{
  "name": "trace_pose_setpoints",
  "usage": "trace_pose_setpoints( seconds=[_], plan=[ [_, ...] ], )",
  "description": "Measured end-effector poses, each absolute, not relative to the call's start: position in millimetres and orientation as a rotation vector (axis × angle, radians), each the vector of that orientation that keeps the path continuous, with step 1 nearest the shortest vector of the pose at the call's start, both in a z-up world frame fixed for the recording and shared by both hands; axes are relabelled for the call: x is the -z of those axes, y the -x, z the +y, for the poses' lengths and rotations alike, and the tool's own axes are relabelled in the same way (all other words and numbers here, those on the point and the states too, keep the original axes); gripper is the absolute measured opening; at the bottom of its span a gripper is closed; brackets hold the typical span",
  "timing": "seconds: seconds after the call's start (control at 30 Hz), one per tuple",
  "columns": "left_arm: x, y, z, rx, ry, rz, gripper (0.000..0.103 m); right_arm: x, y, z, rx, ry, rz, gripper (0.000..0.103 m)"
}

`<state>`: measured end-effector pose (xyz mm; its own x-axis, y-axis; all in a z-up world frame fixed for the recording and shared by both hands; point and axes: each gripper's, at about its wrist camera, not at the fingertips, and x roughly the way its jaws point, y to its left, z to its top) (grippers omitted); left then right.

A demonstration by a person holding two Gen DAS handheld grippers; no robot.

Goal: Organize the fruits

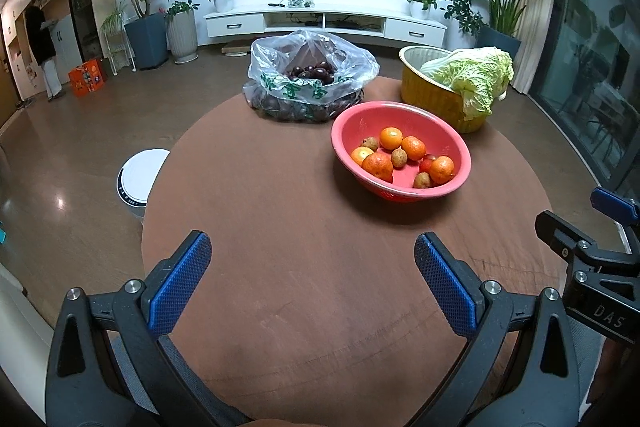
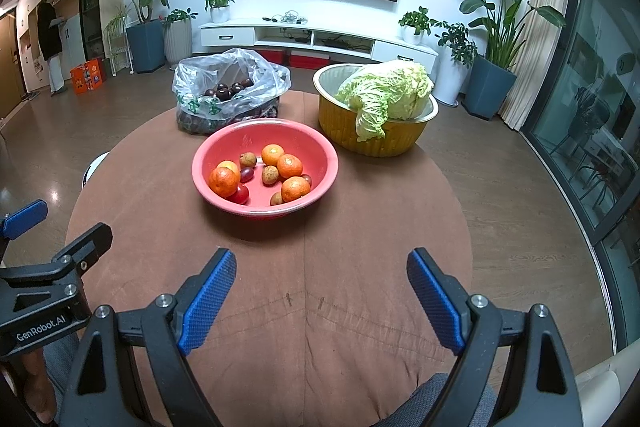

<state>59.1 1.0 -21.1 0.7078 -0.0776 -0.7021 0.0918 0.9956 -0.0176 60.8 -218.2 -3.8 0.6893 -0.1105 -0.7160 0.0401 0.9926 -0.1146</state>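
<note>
both grippers, left gripper and right gripper, are hanging released with nothing between the jaws over the bare near part of the round table. red bowl of fruits is sitting mid-table, plastic bag and yellow basin crowding the far edge.

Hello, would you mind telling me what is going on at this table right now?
A person holds a two-finger gripper in each hand over a round brown table to sort fruit, and nothing is picked up yet. The left gripper and the right gripper both hang open and empty above bare tabletop. Ahead sit a red plastic bowl of oranges and small fruits, a clear plastic bag of dark fruit, and a yellow basin holding a leafy green cabbage.
</note>
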Motion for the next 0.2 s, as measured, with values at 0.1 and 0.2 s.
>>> trace_pose_setpoints(
  seconds=[0.1,0.2],
  plan=[
    [19.8,-60.0,-1.1,0.103,-0.025,0.765,0.103,8.0,-59.0,-222.2,0.083,0.09,0.814,0.089],
    [19.9,-61.4,-3.0,0.103,-0.039,0.759,0.103,11.2,-56.5,-225.9,0.085,0.089,0.817,0.089]
  ],
)
